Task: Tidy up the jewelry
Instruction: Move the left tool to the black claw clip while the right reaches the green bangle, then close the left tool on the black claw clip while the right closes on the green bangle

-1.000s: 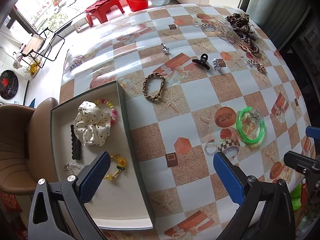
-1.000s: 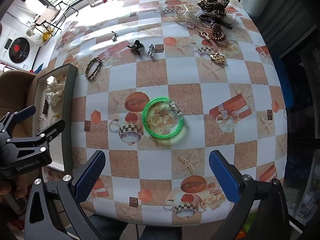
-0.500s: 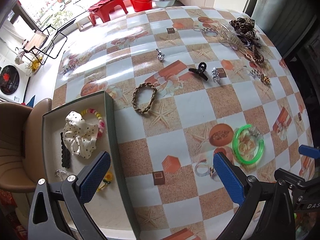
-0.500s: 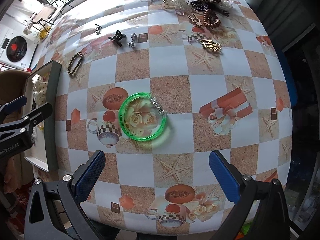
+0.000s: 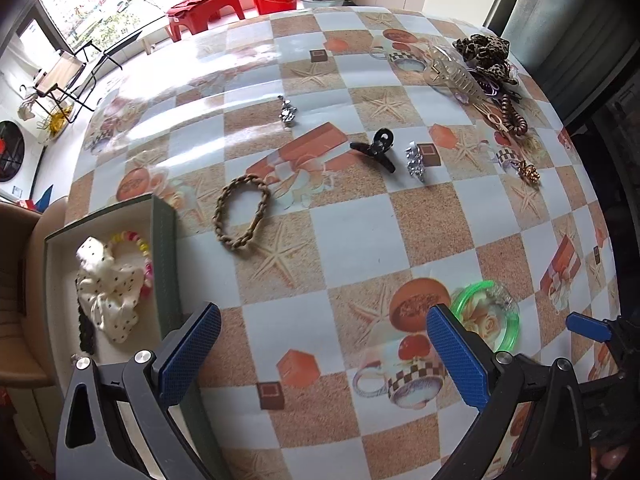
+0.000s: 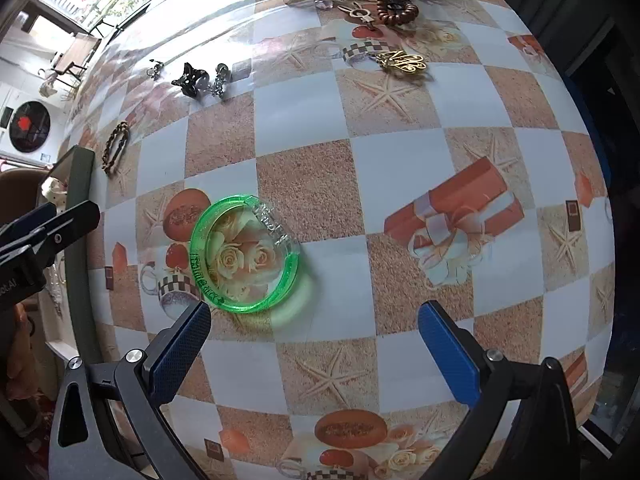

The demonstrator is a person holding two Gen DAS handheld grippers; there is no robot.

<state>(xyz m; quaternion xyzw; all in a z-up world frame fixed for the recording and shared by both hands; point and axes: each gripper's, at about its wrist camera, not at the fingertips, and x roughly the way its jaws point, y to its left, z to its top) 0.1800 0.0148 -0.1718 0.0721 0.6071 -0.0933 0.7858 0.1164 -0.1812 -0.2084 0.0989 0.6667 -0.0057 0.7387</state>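
A green translucent bangle (image 6: pixel 245 255) lies on the patterned tablecloth, just ahead of my right gripper (image 6: pixel 314 354), which is open and empty; the bangle sits close to its left finger (image 6: pixel 178 350). The bangle also shows in the left wrist view (image 5: pixel 488 316), partly behind the right finger. My left gripper (image 5: pixel 322 354) is open and empty above the table, beside the dark green tray (image 5: pixel 164 240). The tray holds a white dotted scrunchie (image 5: pixel 108 284), a bead bracelet (image 5: pixel 142 248) and a black clip. A braided brown bracelet (image 5: pixel 242 212) lies right of the tray.
On the table lie a black claw clip (image 5: pixel 376 148), two silver pieces (image 5: pixel 415 162), a gold brooch (image 6: pixel 402 62) and, at the far right, a pile with a clear claw clip (image 5: pixel 456 74), a leopard scrunchie (image 5: pixel 482 50) and a brown coil tie (image 6: pixel 396 10). The table edge curves close on the right.
Both grippers have moved forward and lower over the table. The bangle now sits nearer my right gripper's left finger. The tray has slid toward the left edge of the left view.
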